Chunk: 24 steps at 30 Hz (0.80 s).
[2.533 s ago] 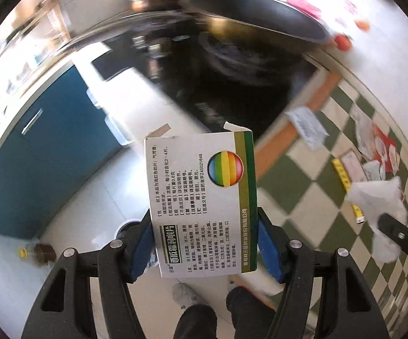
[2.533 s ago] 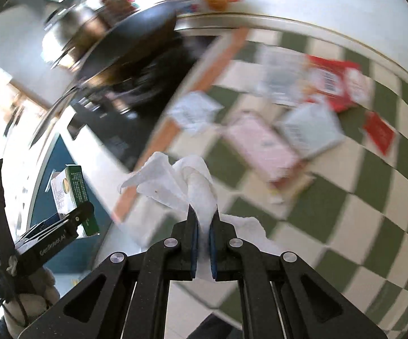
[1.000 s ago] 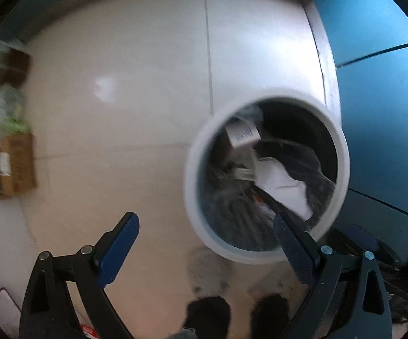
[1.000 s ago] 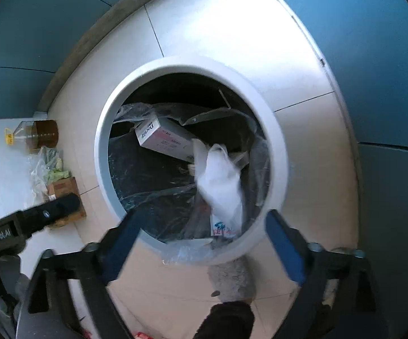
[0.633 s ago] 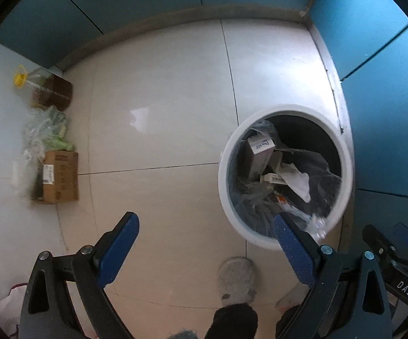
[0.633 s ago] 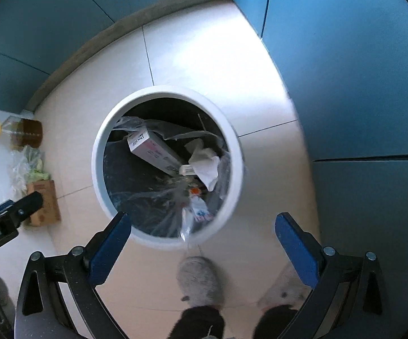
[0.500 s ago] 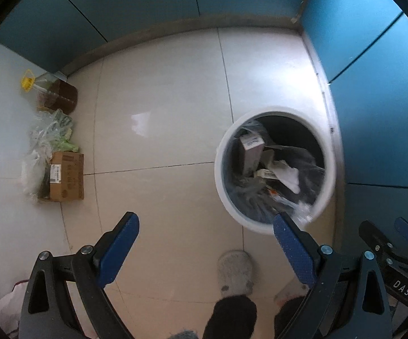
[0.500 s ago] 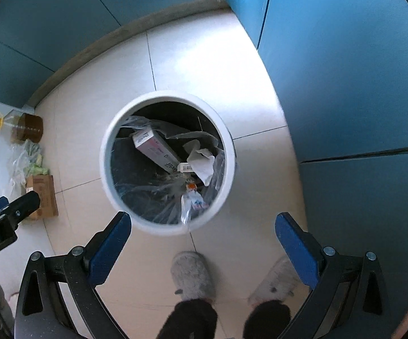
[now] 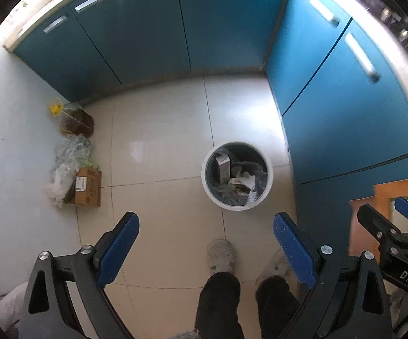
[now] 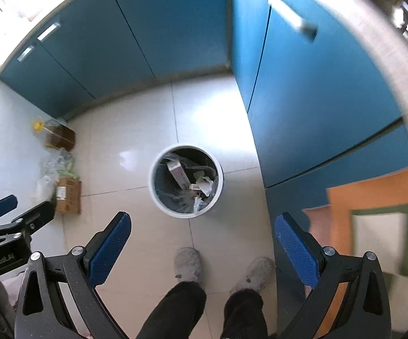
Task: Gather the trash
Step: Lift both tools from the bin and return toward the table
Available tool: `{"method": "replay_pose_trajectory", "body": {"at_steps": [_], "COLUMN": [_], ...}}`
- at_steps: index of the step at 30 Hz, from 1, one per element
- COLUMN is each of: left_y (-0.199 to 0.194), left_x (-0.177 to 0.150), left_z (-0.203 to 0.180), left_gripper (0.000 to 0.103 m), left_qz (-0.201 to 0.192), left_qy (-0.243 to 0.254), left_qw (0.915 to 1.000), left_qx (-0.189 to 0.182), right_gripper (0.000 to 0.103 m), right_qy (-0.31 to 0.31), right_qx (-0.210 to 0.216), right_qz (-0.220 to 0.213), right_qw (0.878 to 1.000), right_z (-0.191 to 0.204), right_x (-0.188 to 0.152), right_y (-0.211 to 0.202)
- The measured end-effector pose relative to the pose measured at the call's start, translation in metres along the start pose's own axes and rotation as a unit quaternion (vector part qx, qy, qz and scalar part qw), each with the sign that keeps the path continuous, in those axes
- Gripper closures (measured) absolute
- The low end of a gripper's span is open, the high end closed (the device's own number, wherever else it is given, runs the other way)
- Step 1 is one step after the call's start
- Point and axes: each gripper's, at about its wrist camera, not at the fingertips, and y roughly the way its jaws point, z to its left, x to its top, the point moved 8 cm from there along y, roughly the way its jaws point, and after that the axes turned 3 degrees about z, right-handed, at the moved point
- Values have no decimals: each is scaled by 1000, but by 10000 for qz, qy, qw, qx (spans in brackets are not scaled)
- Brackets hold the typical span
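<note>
A round white trash bin (image 9: 208, 189) with a clear liner stands on the tiled floor; it also shows in the right wrist view (image 10: 153, 197). Inside lie a small carton (image 9: 222, 165), crumpled white tissue (image 9: 246, 180) and other scraps. My left gripper (image 9: 206, 248) is open and empty, held high above the floor. My right gripper (image 10: 202, 250) is open and empty too, also high above the bin. The right gripper shows at the right edge of the left wrist view (image 9: 393, 220).
Blue cabinet doors (image 9: 345, 107) run along the back and right. A cardboard box (image 9: 87, 188), plastic bags (image 9: 68, 158) and an oil bottle (image 9: 74, 118) sit at the left wall. The person's slippered feet (image 10: 188, 264) stand before the bin. An orange and green checked cloth (image 10: 373, 197) shows at right.
Both grippers let go of the carton and the tissue into the bin, then rose; the bin now looks smaller and the cabinets and cloth edge have come into view.
</note>
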Motion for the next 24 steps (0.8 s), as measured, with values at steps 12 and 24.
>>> {"method": "replay_pose_trajectory", "body": {"at_steps": [12, 24], "left_y": [-133, -196], "left_x": [-24, 8], "left_z": [-5, -97], "left_gripper": [6, 0], "left_qz": [-508, -1073], "left_qy": [-134, 717], "left_qw": [9984, 9916], "left_qx": [-191, -81], "right_gripper": [0, 0], "right_qy": [-49, 1624], "right_qx": [220, 1060], "right_qz": [-419, -937], "right_qw": [9989, 9765], "right_z": [-3, -109], "right_x": [-23, -28], "right_y": [-167, -241]}}
